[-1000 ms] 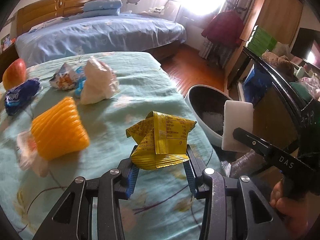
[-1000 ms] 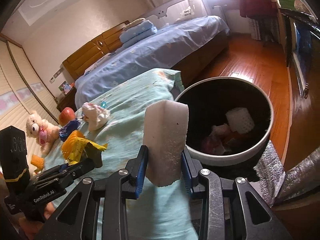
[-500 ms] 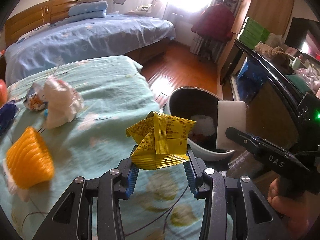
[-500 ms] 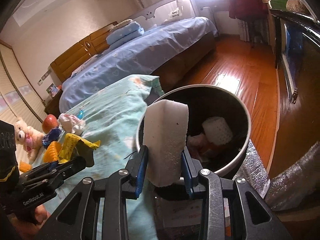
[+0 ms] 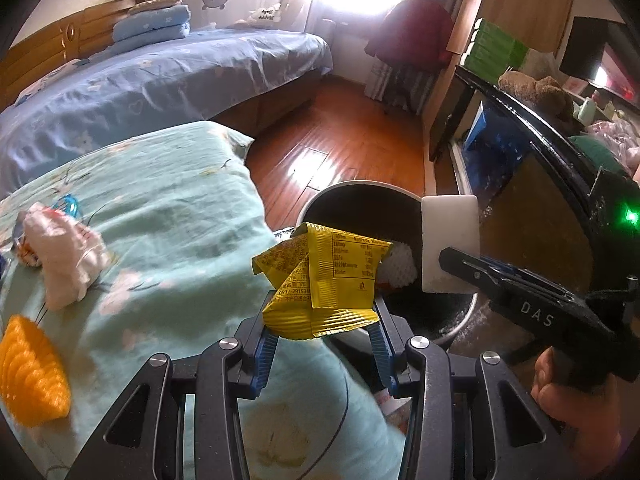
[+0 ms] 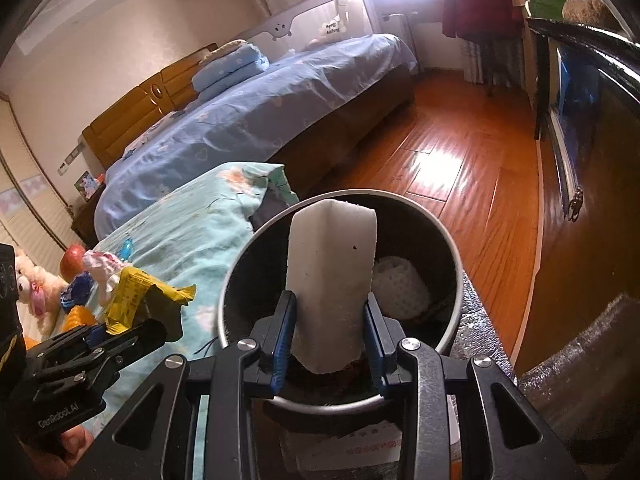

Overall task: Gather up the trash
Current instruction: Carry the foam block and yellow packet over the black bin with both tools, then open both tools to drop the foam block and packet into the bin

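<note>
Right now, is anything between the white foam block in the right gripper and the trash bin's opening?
Nothing visible. The white foam block, clamped in the right gripper, sits over the open trash bin, whose mouth is uncovered; only a white wad lies inside.

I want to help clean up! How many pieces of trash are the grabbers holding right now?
2. The left gripper holds a yellow wrapper; the right gripper holds a white foam block over the bin.
</note>
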Tool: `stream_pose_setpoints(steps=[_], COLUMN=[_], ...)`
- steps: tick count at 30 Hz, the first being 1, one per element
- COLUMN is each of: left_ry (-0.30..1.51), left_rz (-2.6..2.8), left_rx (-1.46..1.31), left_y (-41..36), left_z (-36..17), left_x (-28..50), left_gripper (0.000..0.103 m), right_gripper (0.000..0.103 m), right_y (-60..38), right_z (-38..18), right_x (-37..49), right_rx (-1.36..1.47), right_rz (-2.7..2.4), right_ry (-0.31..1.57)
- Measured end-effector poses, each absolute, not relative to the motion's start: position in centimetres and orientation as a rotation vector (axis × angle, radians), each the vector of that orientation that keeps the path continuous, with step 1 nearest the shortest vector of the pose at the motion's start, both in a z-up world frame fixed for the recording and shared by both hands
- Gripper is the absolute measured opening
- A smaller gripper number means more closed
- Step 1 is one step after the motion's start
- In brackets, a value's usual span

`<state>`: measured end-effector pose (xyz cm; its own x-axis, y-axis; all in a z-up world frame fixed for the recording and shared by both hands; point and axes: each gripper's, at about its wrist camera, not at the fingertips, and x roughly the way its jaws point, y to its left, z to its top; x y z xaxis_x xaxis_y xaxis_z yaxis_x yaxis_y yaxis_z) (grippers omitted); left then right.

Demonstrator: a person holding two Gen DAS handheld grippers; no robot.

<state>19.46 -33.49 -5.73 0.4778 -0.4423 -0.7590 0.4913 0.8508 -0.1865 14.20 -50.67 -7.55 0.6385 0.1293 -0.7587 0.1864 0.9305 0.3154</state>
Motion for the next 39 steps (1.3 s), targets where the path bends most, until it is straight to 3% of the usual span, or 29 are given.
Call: stream_pose_setpoints(steps=[30,33,35,39], left_ry=[0.939,0.936,0.928,0.927], left_rz=[-0.587,-0.581,-0.572,-0.548], left_rx=[0.091,0.096,0.093,0.067], left_y=[-37.9,-37.6,-36.9,-34.7], left_z=[-7.0,-6.9,-6.7,-6.6], left_x=[22.6,22.2,21.6,20.3], left_gripper=[0.044,0.053,0.065,0.070], right_gripper=[0.037,0.049,0.064,0.073], right_y=[-53.7,-54.0,-54.1,-53.6], right_z=[-9.2,-9.2,-9.0,-8.3], right_x=[16.3,16.4,16.3,15.7], right_rx=[0.435,0.461,0.476,0.489], right_rz=[-0.046,-0.052,-0.055,-0.045], right_ry=[0.932,0.924,0.913,0.884])
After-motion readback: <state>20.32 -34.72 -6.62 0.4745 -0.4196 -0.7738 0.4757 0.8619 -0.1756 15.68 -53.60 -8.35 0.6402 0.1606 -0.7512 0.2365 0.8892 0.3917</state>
